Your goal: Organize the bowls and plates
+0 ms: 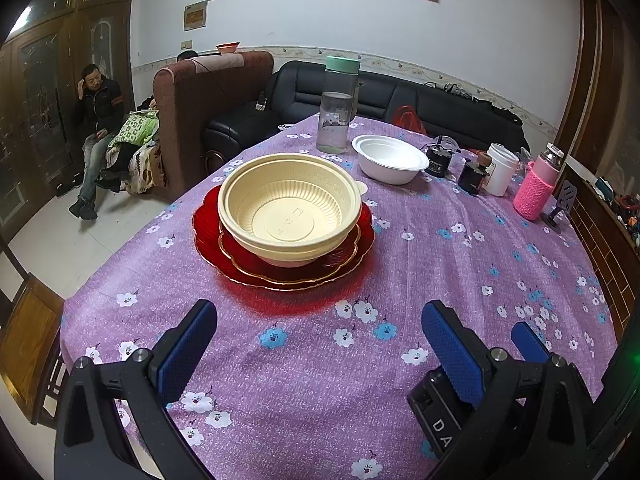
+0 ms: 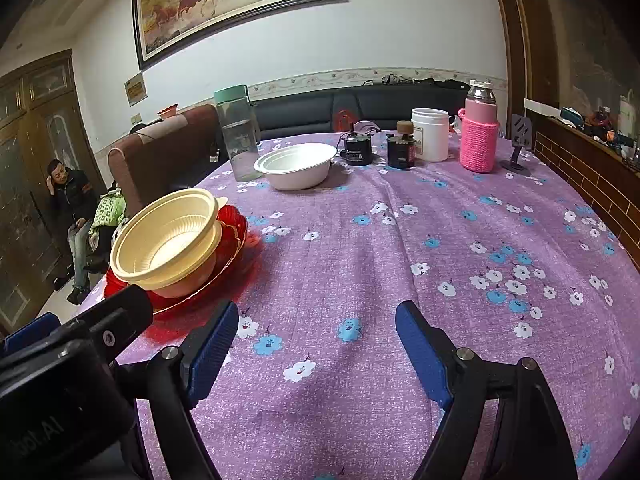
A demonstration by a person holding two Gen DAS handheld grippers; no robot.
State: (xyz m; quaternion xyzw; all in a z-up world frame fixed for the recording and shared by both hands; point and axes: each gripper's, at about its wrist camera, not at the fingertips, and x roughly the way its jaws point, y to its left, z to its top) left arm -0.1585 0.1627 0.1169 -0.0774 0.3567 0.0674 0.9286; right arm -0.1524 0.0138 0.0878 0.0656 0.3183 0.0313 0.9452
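Note:
Two nested cream bowls (image 1: 288, 208) sit on stacked red plates (image 1: 248, 264) with gold rims, in the middle of the purple flowered tablecloth. The stack also shows at the left of the right wrist view: bowls (image 2: 168, 240), red plates (image 2: 236, 220). Two nested white bowls (image 1: 390, 158) stand farther back, also in the right wrist view (image 2: 298, 166). My left gripper (image 1: 320, 316) is open and empty, just short of the red plates. My right gripper (image 2: 316, 316) is open and empty over bare cloth, to the right of the stack.
A clear bottle with a green lid (image 1: 338, 108) stands behind the stack. Two small dark jars (image 2: 358, 148), a white cup (image 2: 430, 134) and a pink-sleeved bottle (image 2: 478, 136) line the far edge. A wooden chair (image 1: 24, 344) is at the left table edge.

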